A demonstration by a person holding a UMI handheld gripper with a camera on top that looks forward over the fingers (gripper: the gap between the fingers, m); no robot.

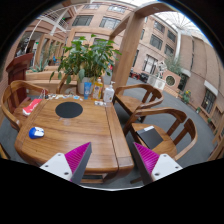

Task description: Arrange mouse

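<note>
A small blue and white mouse (37, 131) lies on the wooden table (85, 135), near its left edge, well ahead and to the left of my fingers. A round black mouse pad (69, 109) lies farther along the table, near its middle. My gripper (110, 160) is open and empty, held above the table's near right corner. Its magenta pads (77, 156) stand wide apart with only the tabletop between them.
A potted plant (88, 60) stands at the table's far end with a plastic bottle (107, 92) and small items beside it. A red item (31, 104) lies at the far left. Wooden chairs (165, 135) stand on the right, one (12, 98) on the left.
</note>
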